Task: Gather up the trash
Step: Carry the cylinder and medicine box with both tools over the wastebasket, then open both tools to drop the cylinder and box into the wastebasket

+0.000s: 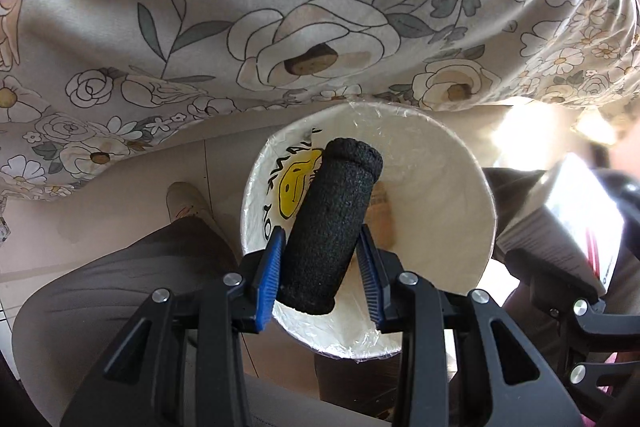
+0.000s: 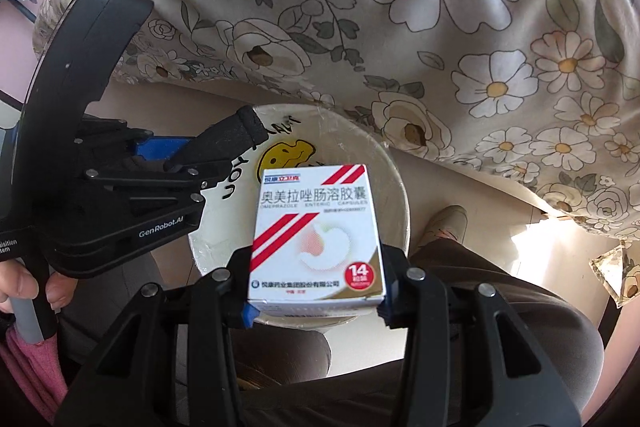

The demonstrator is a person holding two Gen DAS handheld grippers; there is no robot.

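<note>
My left gripper (image 1: 322,259) is shut on a black foam tube (image 1: 332,223), which points down into a round white bin (image 1: 452,211) lined with clear film, a yellow smiley face printed inside it. My right gripper (image 2: 316,291) is shut on a white medicine box (image 2: 316,231) with red stripes, held flat above the same bin (image 2: 384,163). In the right wrist view the left gripper (image 2: 168,163) and its foam tube (image 2: 224,139) hang over the bin's left rim. In the left wrist view the medicine box (image 1: 560,227) shows at the right edge.
A flower-print bed sheet (image 1: 280,7) drapes over the bed edge just beyond the bin. A person's grey-trousered legs (image 2: 500,307) and a slippered foot (image 2: 448,223) stand beside the bin on the pale floor (image 1: 120,183). A hand (image 2: 20,287) grips the left tool's handle.
</note>
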